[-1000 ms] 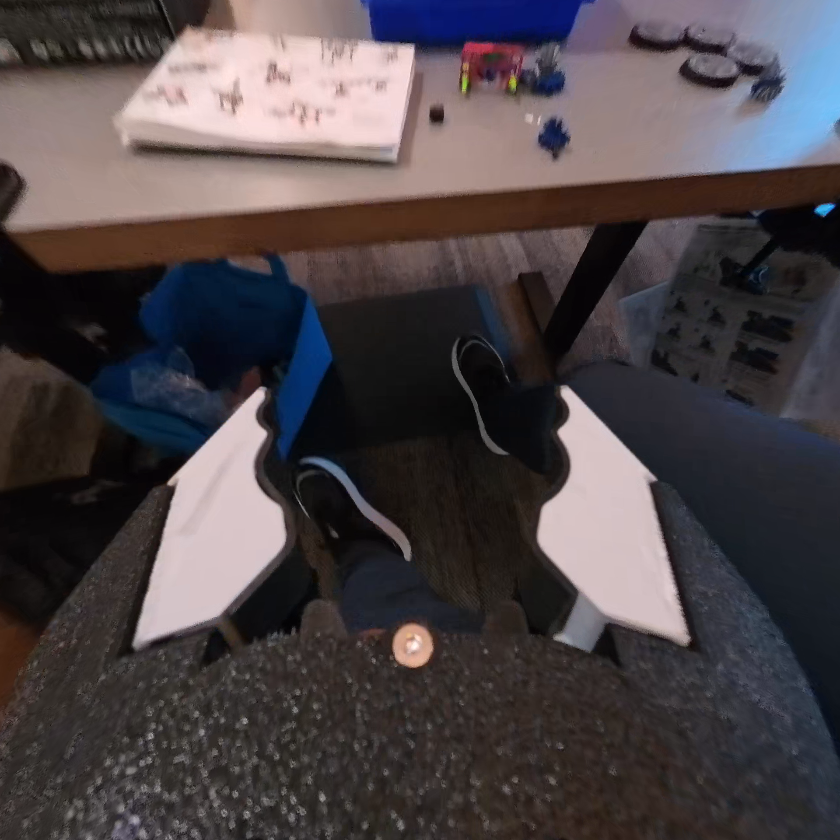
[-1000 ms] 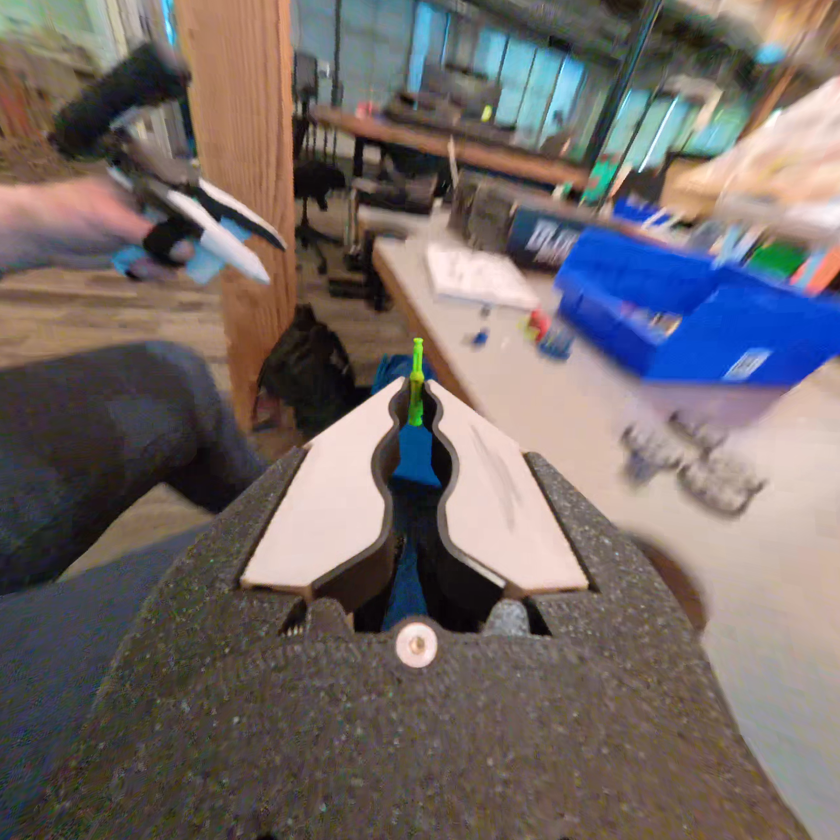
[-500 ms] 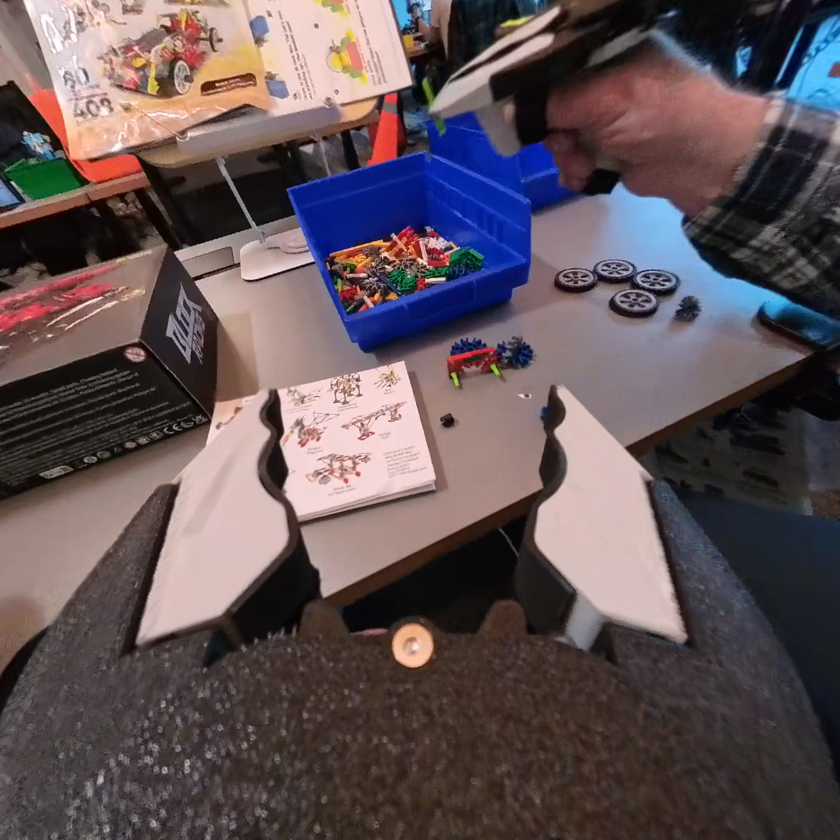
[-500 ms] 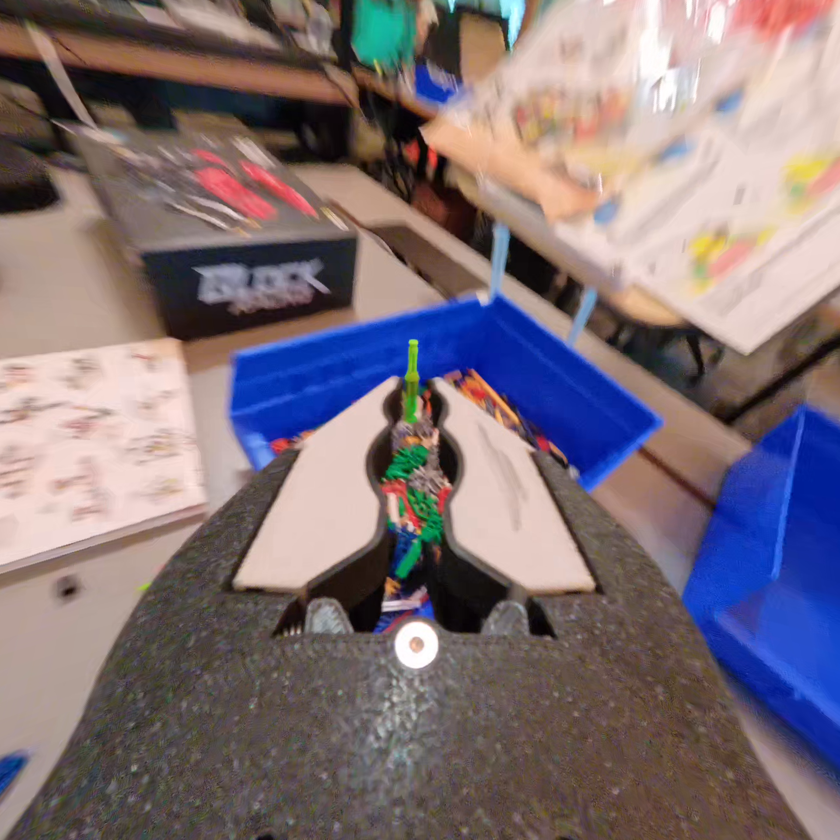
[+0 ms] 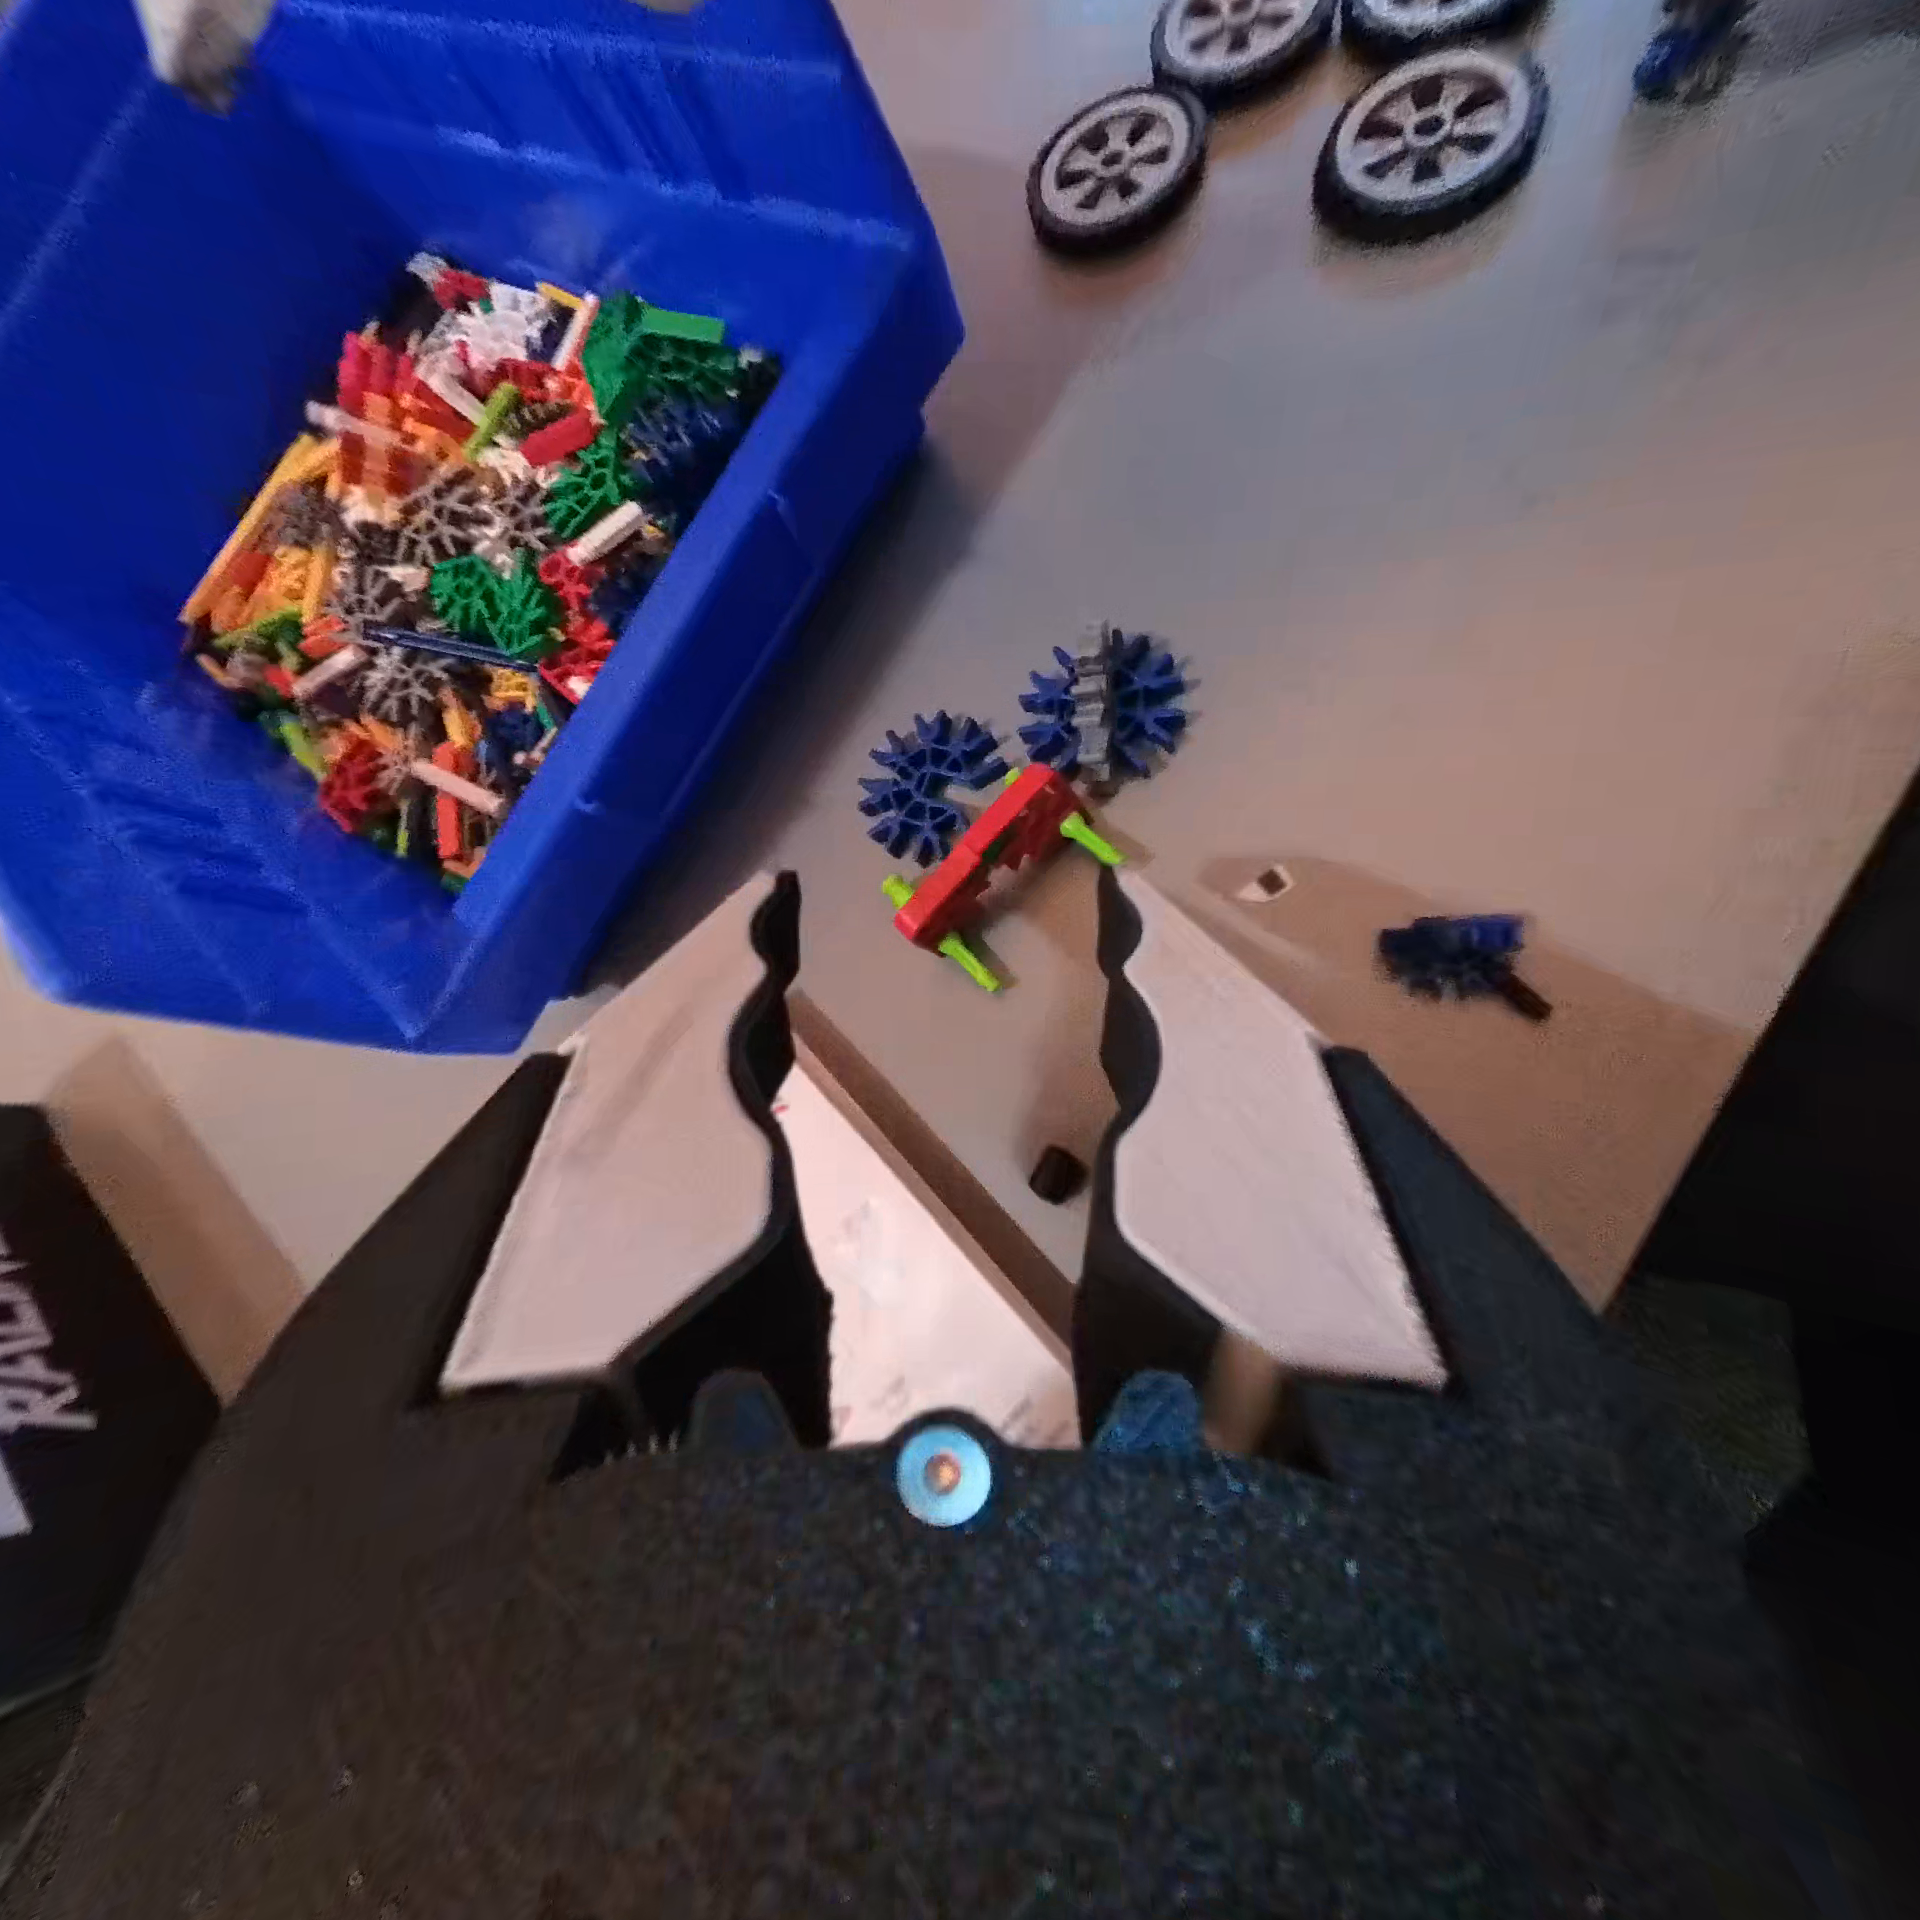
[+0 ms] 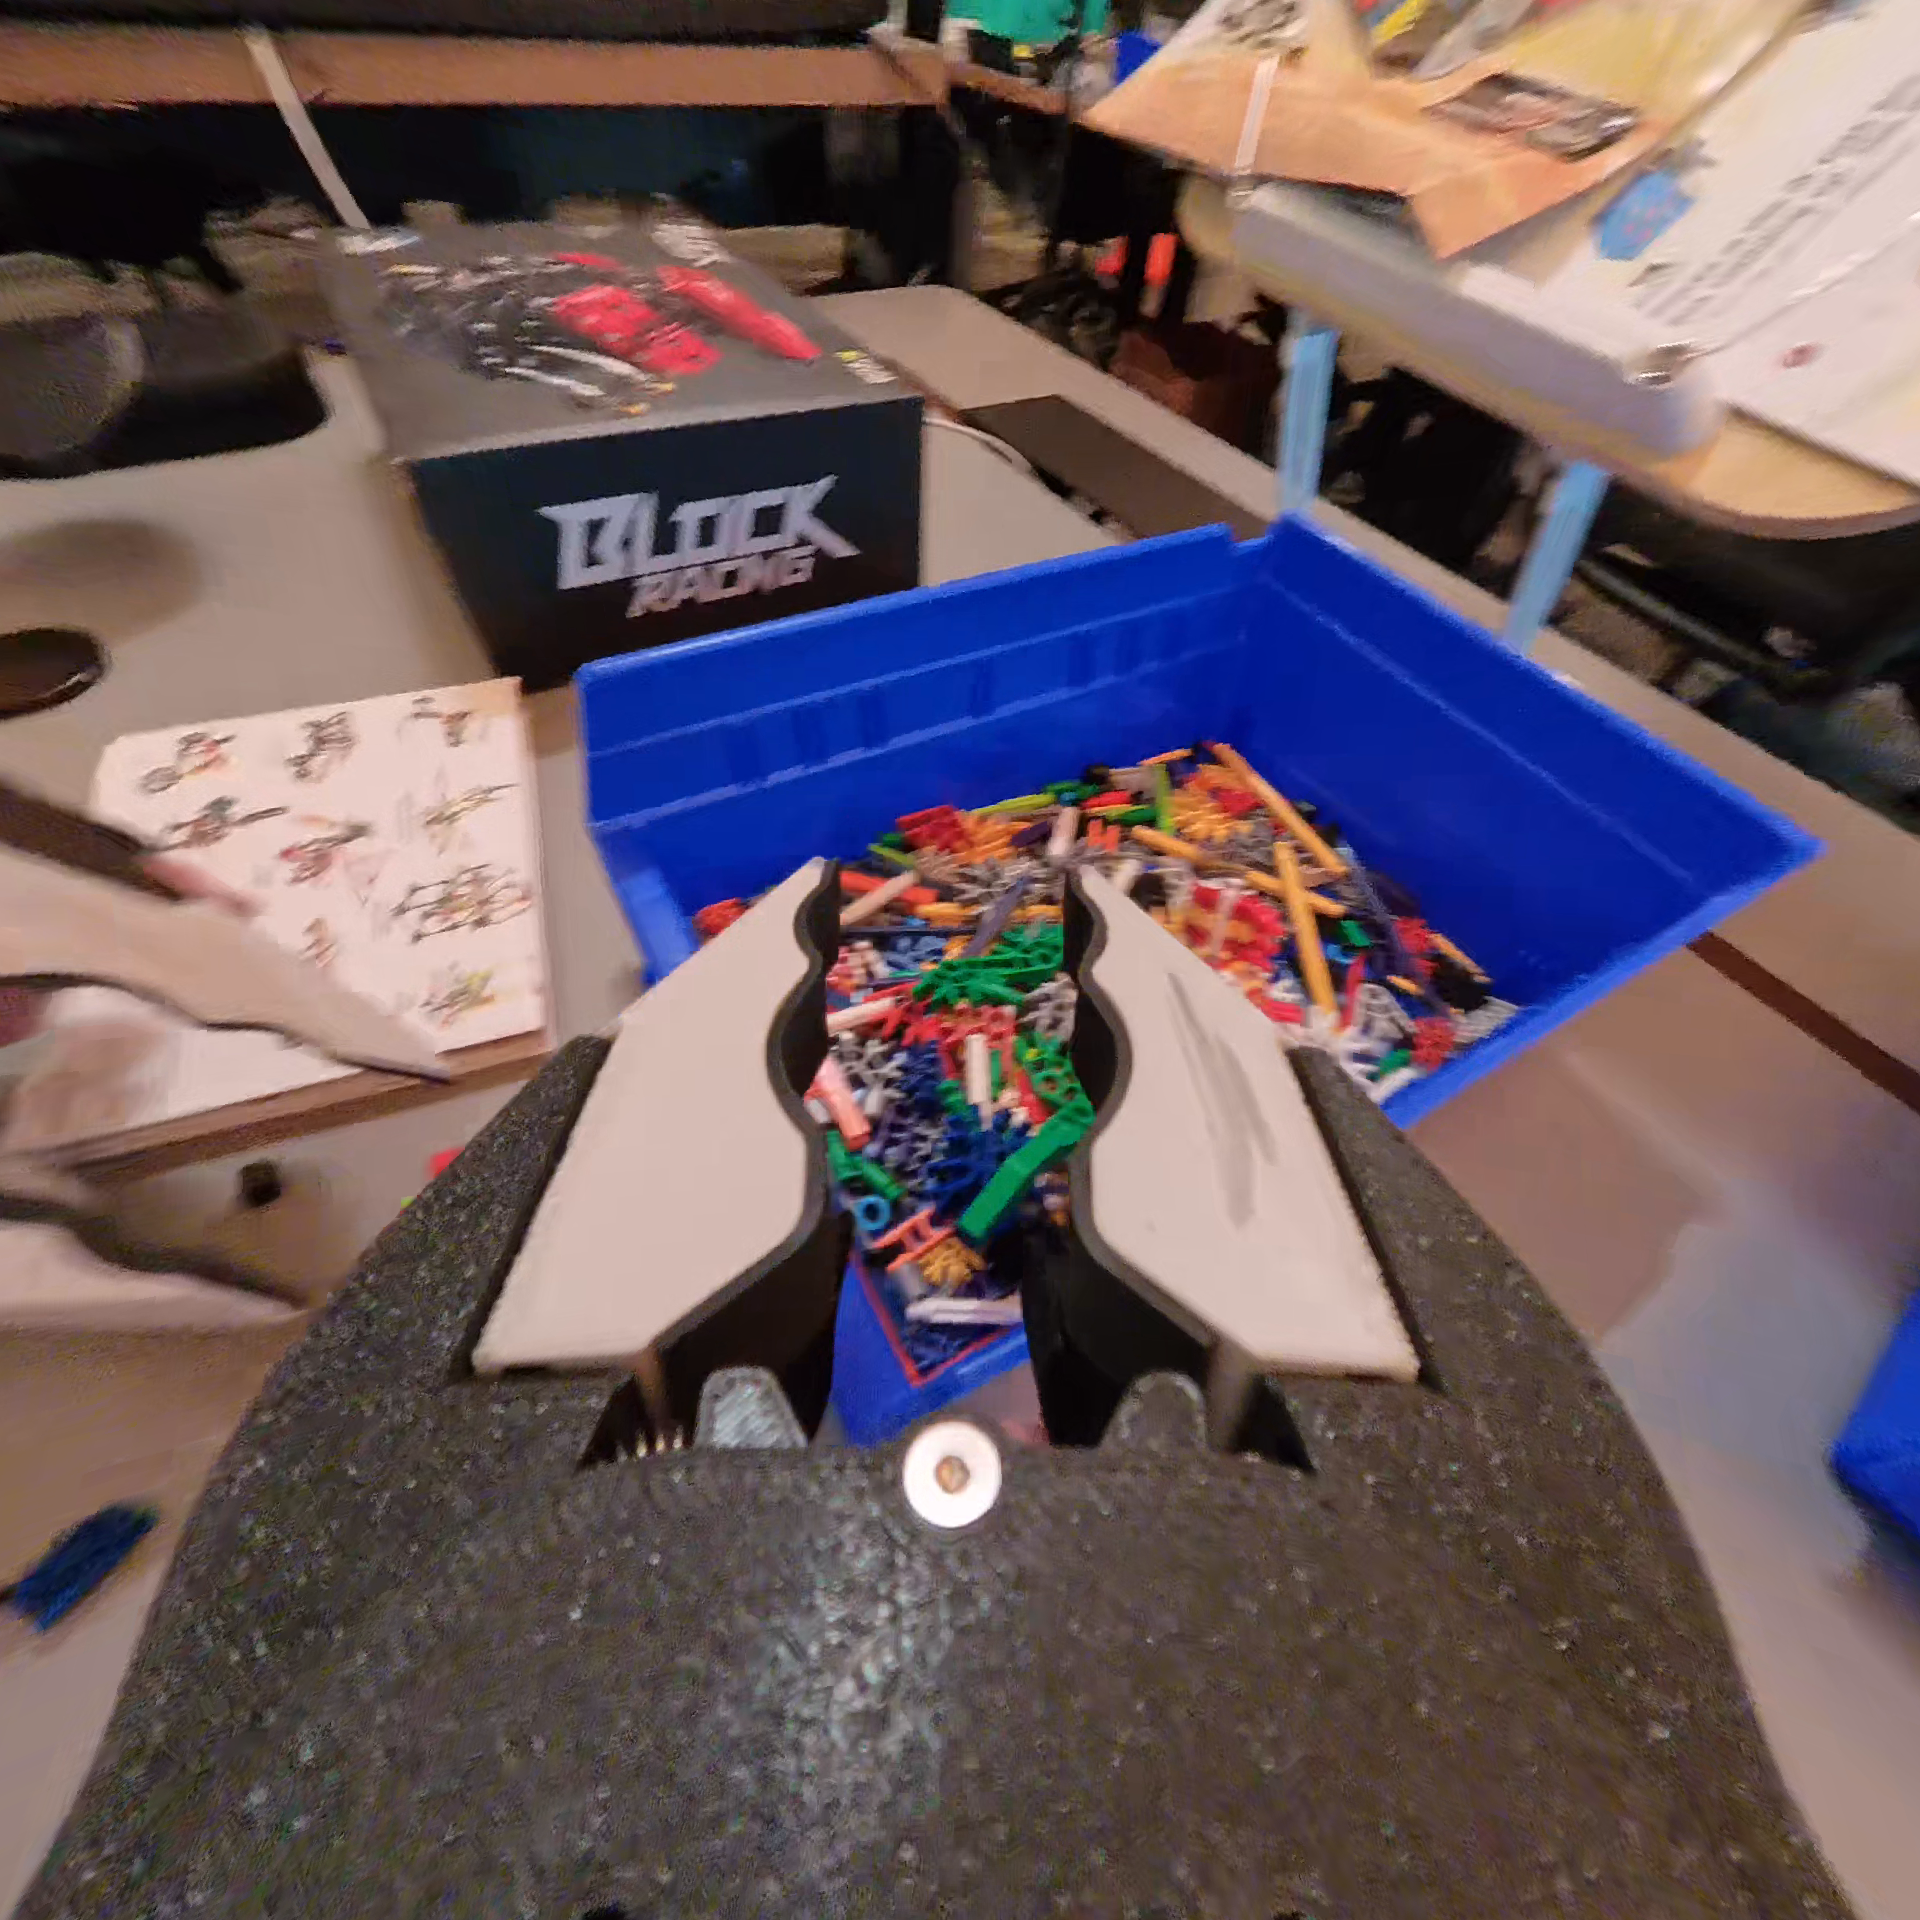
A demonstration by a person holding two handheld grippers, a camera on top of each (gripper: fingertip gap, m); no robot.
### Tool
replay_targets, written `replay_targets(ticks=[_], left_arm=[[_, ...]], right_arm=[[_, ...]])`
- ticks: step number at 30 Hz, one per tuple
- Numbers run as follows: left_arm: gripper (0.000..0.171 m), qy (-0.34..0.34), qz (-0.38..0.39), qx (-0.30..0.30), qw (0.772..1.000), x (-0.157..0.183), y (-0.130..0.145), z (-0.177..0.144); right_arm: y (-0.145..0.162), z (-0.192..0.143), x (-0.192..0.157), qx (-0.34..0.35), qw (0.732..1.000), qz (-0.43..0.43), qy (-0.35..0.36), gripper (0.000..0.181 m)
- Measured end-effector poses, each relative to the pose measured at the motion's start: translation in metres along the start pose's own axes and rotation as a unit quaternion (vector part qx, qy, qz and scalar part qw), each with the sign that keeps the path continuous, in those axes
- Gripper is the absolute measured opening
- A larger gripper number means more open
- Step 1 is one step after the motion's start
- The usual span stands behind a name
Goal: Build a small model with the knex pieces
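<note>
My left gripper (image 5: 945, 883) is open and empty, hovering just above a small red assembly with lime green rods (image 5: 987, 857) on the grey table (image 5: 1403, 520). Two blue toothed connectors (image 5: 925, 769) lie beside the assembly. My right gripper (image 6: 951, 873) is open and empty above the blue bin (image 6: 1039, 665), which is full of mixed coloured building pieces (image 6: 1195, 914). The bin also shows in the left wrist view (image 5: 727, 727). The left gripper's fingers (image 6: 260, 987) show blurred at the left of the right wrist view.
Three black wheels (image 5: 1429, 140) lie at the far right. A loose blue piece (image 5: 1455, 951) and a small black piece (image 5: 1055, 1174) lie near the table edge. An instruction booklet (image 6: 343, 831), a black box (image 6: 665, 499) and a second blue bin (image 6: 1881, 1434) stand around.
My right gripper has opened over the bin, and the green rod it held is no longer between its fingers. My left gripper rose from below the table to above the red assembly.
</note>
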State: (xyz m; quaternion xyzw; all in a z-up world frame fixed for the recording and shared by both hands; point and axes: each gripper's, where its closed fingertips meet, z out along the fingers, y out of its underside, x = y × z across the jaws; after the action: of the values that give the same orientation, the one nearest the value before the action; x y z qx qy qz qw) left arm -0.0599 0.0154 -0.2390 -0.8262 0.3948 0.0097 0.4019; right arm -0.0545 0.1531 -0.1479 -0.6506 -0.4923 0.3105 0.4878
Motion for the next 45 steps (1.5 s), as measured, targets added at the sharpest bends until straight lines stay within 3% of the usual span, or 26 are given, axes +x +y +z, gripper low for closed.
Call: replay_targets(ticks=[2,6,9,15,20,26,31,35,40,41,45], left_arm=[[0.054,0.01,0.019,-0.023,0.999,-0.001,0.006,0.013],[0.026,0.052,0.012,-0.041,0.998,0.006,0.013,0.029],[0.004,0.046,0.026,-0.046,0.998,0.005,0.014,0.031],[0.004,0.04,0.009,-0.035,0.999,-0.003,0.014,0.021],[0.004,0.081,-0.043,0.042,0.995,0.0,-0.001,0.007],[0.004,0.132,-0.095,0.164,0.973,-0.021,-0.026,-0.011],[0.004,0.101,-0.07,0.241,0.963,-0.041,-0.047,-0.027],[0.004,0.017,-0.017,0.274,0.962,-0.061,-0.066,-0.045],[0.004,-0.057,0.06,0.297,0.951,-0.078,-0.088,-0.06],[0.004,-0.064,0.067,0.303,0.949,-0.081,-0.092,-0.062],[0.003,-0.072,0.087,0.305,0.945,-0.092,-0.102,-0.056]], right_arm=[[0.003,-0.003,-0.019,0.006,0.999,-0.012,-0.042,0.042],[0.001,-0.01,-0.045,0.017,0.994,-0.051,-0.094,0.027],[0.018,-0.014,-0.071,-0.036,0.985,-0.094,-0.142,0.027],[0.074,-0.027,-0.112,-0.126,0.956,-0.145,-0.222,0.027],[0.092,-0.024,-0.118,-0.154,0.949,-0.143,-0.237,0.033],[0.074,-0.011,-0.119,-0.135,0.953,-0.096,-0.255,0.035],[0.042,-0.013,-0.125,-0.067,0.951,0.009,-0.302,0.04],[0.004,-0.021,-0.117,0.017,0.936,0.105,-0.335,0.032],[-0.025,-0.021,-0.106,0.064,0.938,0.104,-0.325,0.018],[-0.03,-0.022,-0.103,0.08,0.938,0.104,-0.32,0.005],[-0.038,-0.018,-0.085,0.099,0.96,0.061,-0.255,0.004]])
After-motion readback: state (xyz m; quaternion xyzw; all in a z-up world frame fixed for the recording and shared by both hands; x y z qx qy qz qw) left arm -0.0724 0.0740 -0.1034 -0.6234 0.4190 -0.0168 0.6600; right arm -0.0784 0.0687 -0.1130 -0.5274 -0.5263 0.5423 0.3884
